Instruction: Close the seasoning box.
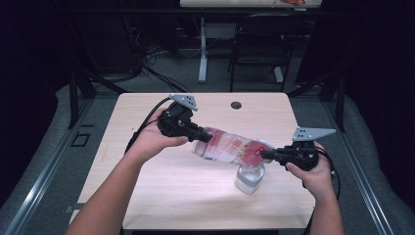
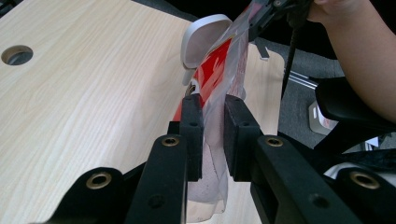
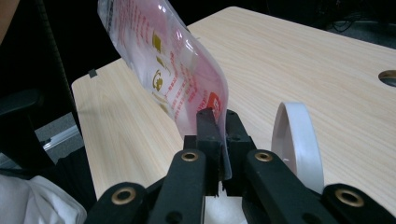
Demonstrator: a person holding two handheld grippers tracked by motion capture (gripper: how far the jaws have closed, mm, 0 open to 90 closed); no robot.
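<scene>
Bag (image 1: 229, 147): clear plastic pouch with red print and a pale pink fill; held in the air between the two tongs, above the table (image 1: 147, 196); slopes down from the left end to the right end; its right end hangs just over the cup (image 1: 249, 178)
Left tongs (image 1: 208, 138): pads clamped on one end of the bag; in the left gripper view (image 2: 215, 135) the film is pinched between the two black pads, with a narrow gap left by the bag's thickness
Right tongs (image 1: 264, 154): shut tight on the other end; in the right gripper view (image 3: 218, 135) the pads meet on the thin edge of the bag (image 3: 177, 79)
Cup: clear, upright on the table, near the front right; its white rim (image 3: 299, 140) shows just beside the right tongs
Table: light wood; a round cable hole (image 1: 236, 105) near the far edge
</scene>
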